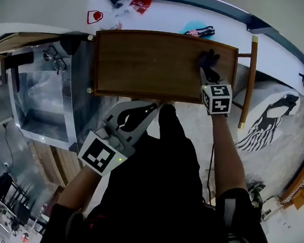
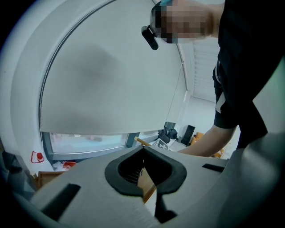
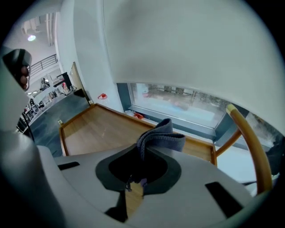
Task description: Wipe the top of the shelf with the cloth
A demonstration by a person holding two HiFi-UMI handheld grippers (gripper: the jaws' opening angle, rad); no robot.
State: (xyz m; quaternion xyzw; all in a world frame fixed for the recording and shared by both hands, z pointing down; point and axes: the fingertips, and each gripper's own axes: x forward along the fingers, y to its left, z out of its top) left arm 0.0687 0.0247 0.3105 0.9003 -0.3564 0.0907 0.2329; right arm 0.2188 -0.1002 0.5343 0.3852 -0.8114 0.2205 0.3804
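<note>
Left gripper (image 1: 154,106): closest to me, held low in front of the person's dark shirt, just short of the near edge of the shelf; its own view shows the jaw tips (image 2: 143,149) pressed together with nothing between them
Right gripper (image 1: 205,71): reached out over the right-hand part of the shelf top, jaws clamped on a fold of the cloth, which pokes up past the tips in its own view (image 3: 144,149)
Cloth (image 1: 209,60): dark grey, bunched, sitting at the right rear of the wooden top, near the back rim; from the head view it looks down on the wood or just over it, though I cannot tell how firmly it presses (image 3: 162,133)
Shelf (image 1: 146,65): brown wooden top with a raised rim all round, bare apart from the cloth; the grain looks even across it, with no damp streak or dust line that I can make out (image 3: 102,129)
Chair rail (image 1: 248,84): pale wooden bar just beside the shelf's right end, close to the working arm
Clear box (image 1: 42,103): stands against the shelf's left side, well apart from the cloth
Done so far: cloth is in hand and brought to the surface; nothing on the wood tells me how much has been covered
Left to do: by my reckoning the whole stretch to the left and the near edge want passes, with the rim corners last
</note>
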